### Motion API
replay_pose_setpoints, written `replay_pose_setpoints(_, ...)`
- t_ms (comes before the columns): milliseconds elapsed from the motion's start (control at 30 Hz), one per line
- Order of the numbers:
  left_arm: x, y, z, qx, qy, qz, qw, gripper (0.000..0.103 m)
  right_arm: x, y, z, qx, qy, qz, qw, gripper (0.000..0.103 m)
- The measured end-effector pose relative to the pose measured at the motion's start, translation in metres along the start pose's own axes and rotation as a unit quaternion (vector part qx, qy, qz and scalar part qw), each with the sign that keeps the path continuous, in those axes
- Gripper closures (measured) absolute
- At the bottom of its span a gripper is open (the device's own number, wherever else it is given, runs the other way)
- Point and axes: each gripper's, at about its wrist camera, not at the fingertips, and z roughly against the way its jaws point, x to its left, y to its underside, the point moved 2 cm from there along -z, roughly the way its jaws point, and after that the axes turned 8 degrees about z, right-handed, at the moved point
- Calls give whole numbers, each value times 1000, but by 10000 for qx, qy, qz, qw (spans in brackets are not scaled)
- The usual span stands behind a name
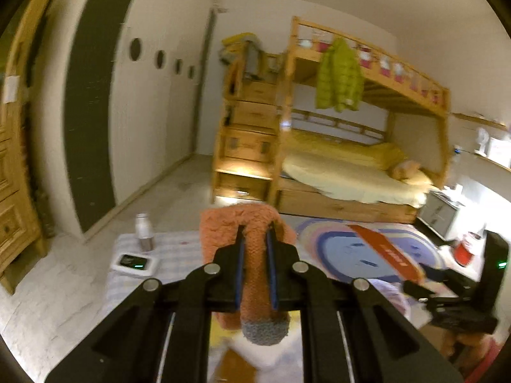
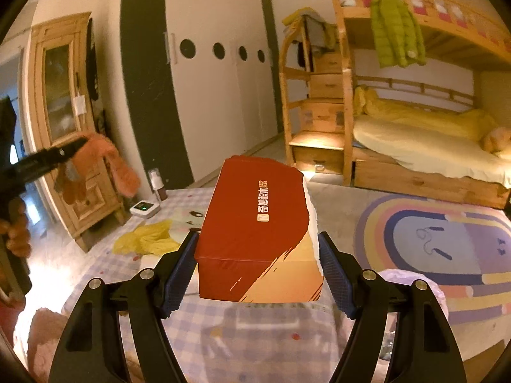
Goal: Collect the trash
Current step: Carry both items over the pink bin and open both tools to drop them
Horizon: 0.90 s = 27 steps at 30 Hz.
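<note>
Left gripper (image 1: 255,239) clenches a fuzzy orange sock (image 1: 252,255); right gripper (image 2: 257,255) grasps a red box (image 2: 255,217) above the checkered blanket (image 2: 255,328).

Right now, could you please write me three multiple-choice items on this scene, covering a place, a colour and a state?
1. Where does the green jacket hang?
A. on the bunk bed's top rail
B. on the cabinet
C. on the floor

2. What colour is the box, mainly?
A. blue
B. red
C. white

3. What does the left gripper hold?
A. nothing
B. a bottle
C. an orange sock

Key: 1 A, it drapes from the upper rail; 2 B, its top is red; 3 C, the fingers pinch the fuzzy sock.
</note>
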Motion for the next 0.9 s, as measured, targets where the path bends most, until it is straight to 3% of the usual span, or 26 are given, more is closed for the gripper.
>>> replay_pose_setpoints(167,-64,29,-28,458,664,-114,9967,93,-35,19,19,72,373,-203,9991,30)
replay_pose_setpoints(267,-106,59,-59,833,1103,-73,9904,93,-57,32,29,172,687,-309,9970,30)
replay_pose_setpoints(467,-179,112,-115,1476,1630,-182,9753,93,-123,81,48,650,1551,-810,9824,30)
replay_pose_setpoints(633,-220,141,-157,1810,1809,-336,9661,93,-160,114,45,1128,1952,-1077,9683,30)
replay_pose_setpoints(900,-242,167,-221,2215,1791,-335,9580,92,-193,140,10,1661,1999,-1099,9594,30)
